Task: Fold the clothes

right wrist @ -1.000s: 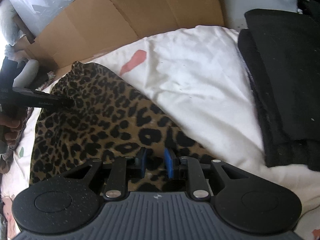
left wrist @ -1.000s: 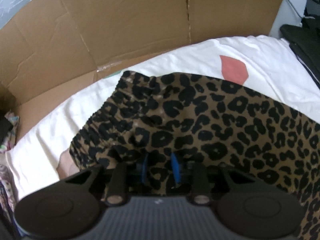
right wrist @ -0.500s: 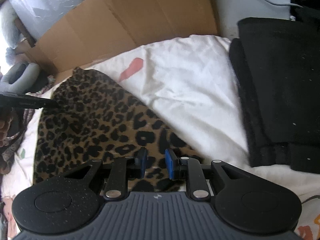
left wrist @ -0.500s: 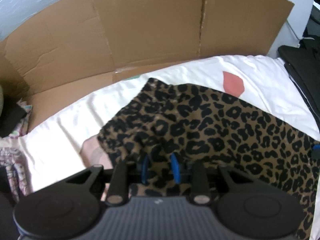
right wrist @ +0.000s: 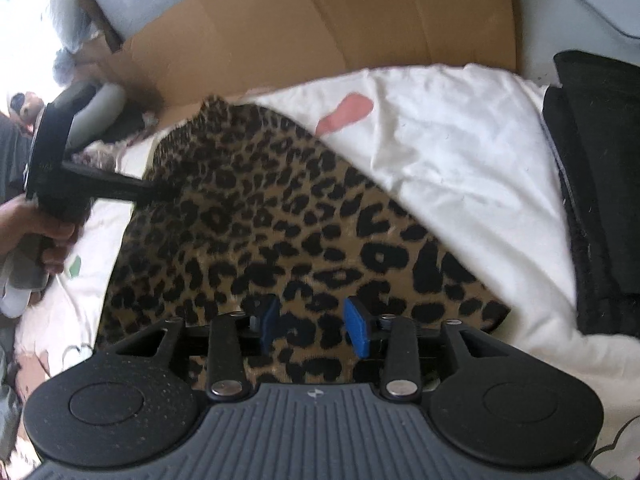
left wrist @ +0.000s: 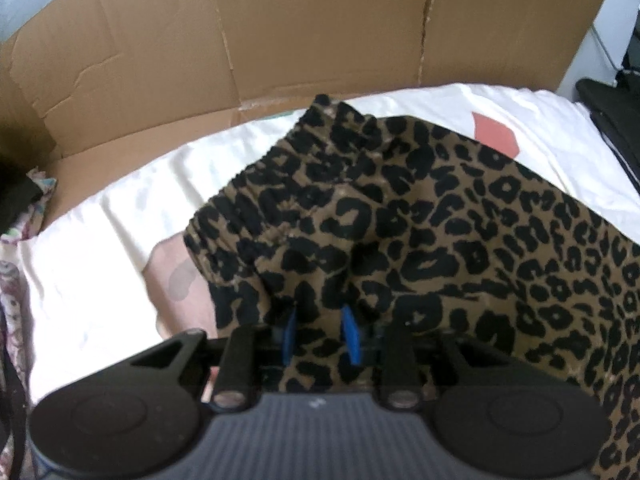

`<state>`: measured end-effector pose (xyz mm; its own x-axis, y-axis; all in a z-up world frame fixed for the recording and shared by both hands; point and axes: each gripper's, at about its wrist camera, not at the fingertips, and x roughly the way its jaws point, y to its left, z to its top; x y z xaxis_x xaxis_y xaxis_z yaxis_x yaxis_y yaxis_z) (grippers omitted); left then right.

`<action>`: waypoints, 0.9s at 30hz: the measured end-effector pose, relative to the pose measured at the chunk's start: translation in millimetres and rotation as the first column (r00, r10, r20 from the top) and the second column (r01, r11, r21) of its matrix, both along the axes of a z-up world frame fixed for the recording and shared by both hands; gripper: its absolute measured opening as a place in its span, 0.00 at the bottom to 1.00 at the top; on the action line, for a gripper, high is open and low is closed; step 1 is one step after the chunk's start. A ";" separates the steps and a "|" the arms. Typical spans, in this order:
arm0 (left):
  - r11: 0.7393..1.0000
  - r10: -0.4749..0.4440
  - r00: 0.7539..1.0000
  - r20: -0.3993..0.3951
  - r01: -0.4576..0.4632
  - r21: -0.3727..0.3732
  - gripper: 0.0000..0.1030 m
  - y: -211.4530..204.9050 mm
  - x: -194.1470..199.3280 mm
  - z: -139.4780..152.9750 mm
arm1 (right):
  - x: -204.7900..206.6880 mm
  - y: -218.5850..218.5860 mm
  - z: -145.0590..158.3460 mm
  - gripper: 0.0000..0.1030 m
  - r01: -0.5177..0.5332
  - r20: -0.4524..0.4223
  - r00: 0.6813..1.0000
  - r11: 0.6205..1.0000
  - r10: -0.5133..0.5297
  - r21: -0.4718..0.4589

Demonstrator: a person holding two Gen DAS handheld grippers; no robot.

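Observation:
A leopard-print garment lies on a white sheet, its gathered waistband toward the cardboard. My left gripper is shut on the garment's near edge, with cloth bunched between its blue pads. From the right wrist view the left gripper holds the garment's far left side. My right gripper is over the garment's near end with its blue pads apart; cloth lies between and under them, not pinched.
A brown cardboard sheet stands behind the bed. A stack of black clothes lies at the right. The white sheet has a pink patch. Patterned fabric lies at the far left.
My right gripper's pads have opened wider and let go of the garment's end. The left gripper has stayed shut on the cloth and shifted back toward the cardboard.

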<state>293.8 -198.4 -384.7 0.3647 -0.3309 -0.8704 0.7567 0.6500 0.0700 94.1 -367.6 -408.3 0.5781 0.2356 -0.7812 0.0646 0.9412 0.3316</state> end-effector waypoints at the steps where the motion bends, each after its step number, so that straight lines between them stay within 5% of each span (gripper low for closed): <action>1: 1.000 0.002 1.000 -0.003 -0.002 -0.005 0.28 1.1 1.0 0.5 | -1.5 1.0 -3.7 0.42 -0.007 -0.014 1.000 1.000 0.006 -0.009; 6: 1.000 0.003 1.000 0.006 -0.003 0.018 0.20 9.2 2.9 12.9 | -11.3 -0.4 -9.3 0.42 -0.030 -0.029 0.999 0.997 0.027 -0.073; 17: 0.997 0.053 0.998 0.015 -0.052 -0.052 0.25 42.8 -31.0 65.2 | -13.3 -1.0 4.0 0.42 0.002 -0.040 0.999 0.988 -0.008 -0.154; 21: 0.993 0.070 0.997 0.027 -0.067 -0.097 0.25 50.1 -39.2 76.4 | -17.5 -4.8 11.6 0.42 0.041 -0.018 0.999 0.995 -0.043 -0.086; 27: 0.982 0.111 0.993 0.026 -0.105 -0.159 0.25 44.8 -33.8 66.7 | -19.5 12.5 10.3 0.42 -0.036 -0.026 0.999 0.997 0.034 -0.074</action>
<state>260.0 -153.6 -318.0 0.4350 -0.4192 -0.7969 0.6803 0.7328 -0.0142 74.6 -355.0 -398.0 0.5505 0.1961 -0.8115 0.0389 0.9649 0.2595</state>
